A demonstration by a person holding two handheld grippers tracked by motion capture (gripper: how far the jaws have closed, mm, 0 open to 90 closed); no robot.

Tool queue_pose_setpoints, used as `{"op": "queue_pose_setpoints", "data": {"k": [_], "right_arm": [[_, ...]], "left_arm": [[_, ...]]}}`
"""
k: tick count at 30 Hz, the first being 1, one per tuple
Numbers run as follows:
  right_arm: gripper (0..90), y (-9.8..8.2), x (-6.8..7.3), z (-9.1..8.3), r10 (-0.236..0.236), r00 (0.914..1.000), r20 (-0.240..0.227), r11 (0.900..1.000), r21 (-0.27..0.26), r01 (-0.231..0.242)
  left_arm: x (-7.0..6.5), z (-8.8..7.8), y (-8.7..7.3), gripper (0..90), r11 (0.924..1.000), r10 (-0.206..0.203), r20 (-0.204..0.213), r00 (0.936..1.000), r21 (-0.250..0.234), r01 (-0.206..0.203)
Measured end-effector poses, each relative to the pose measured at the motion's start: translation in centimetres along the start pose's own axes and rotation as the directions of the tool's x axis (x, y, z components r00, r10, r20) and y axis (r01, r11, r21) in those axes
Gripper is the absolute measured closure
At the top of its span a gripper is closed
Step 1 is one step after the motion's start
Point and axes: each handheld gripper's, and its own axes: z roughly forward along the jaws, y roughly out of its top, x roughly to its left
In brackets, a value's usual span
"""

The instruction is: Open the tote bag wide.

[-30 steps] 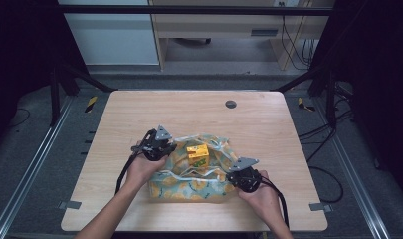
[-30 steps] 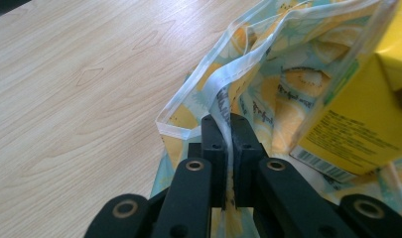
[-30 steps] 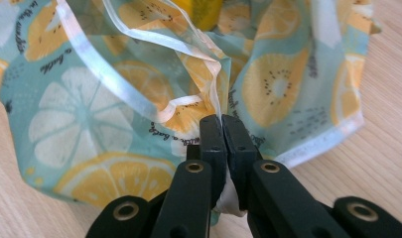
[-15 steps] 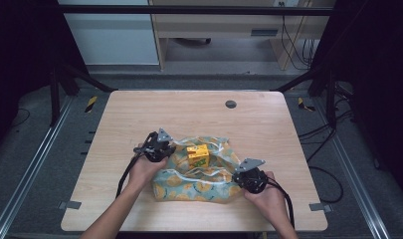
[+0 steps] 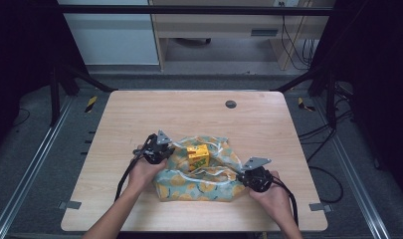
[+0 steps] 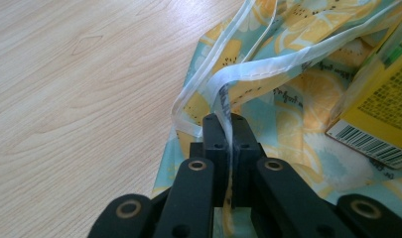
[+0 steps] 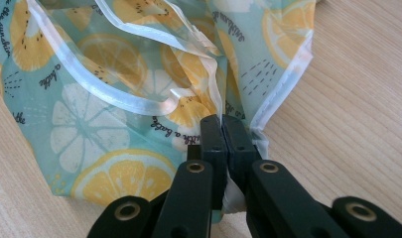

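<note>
The right claw [image 7: 222, 130] is clamped on the white-trimmed edge at the near right corner of the fruit-print bag [image 5: 199, 181], which lies crumpled at the near middle of the wooden surface [image 5: 139, 114]. Farther in, the left claw [image 6: 223, 126] pinches the bag's white edge strip [image 6: 248, 74] at its left side, beside the yellow carton [image 5: 198, 155] resting on the bag (contents not legible). The bag appears to be thin, soft, slippery film that sags; judged best gripped on the stitched trim, with the carton liable to slide if lifted unevenly.
</note>
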Motion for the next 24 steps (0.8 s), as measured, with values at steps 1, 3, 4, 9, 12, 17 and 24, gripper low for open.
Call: {"op": "queue_pose_setpoints", "data": {"k": [1, 3, 4, 9, 12, 17, 24], "right_arm": [[89.4, 0.0, 0.0, 0.0, 0.000, 1.0000, 0.000, 1.000, 0.000, 0.000], [89.4, -0.1, -0.2, 0.0, 0.003, 1.0000, -0.001, 1.000, -0.001, -0.003], [89.4, -0.1, -0.2, 0.0, 0.008, 1.0000, -0.001, 1.000, 0.001, -0.008], [89.4, -0.3, -0.4, 0.0, 0.010, 0.9999, -0.004, 1.000, 0.007, -0.010], [89.4, -0.3, -0.5, 0.2, 0.011, 0.9999, -0.003, 1.000, 0.012, -0.011], [89.4, -0.4, -0.6, 0.3, 0.007, 1.0000, -0.006, 1.000, 0.019, -0.006], [89.4, -0.4, -0.5, 0.5, 0.005, 1.0000, -0.004, 1.000, 0.024, -0.005]], "left_arm": [[0.0, 0.1, -0.1, 88.6, 1.0000, 0.004, -0.001, 1.0000, 0.000, -0.004], [-0.1, 0.1, -0.1, 88.6, 1.0000, 0.002, 0.000, 1.0000, -0.002, -0.002], [-0.1, 0.1, -0.2, 88.5, 1.0000, 0.004, -0.003, 1.0000, -0.003, -0.004], [-0.2, 0.4, -0.3, 88.4, 1.0000, 0.008, -0.024, 0.9997, -0.005, -0.008], [-0.4, 0.6, -0.3, 88.4, 0.9998, 0.018, -0.046, 0.9988, -0.005, -0.018], [-0.7, 0.9, -0.5, 88.7, 0.9994, 0.031, -0.072, 0.9969, -0.010, -0.032], [-0.8, 1.2, -0.8, 89.1, 0.9993, 0.038, -0.079, 0.9962, 0.004, -0.038]]}}
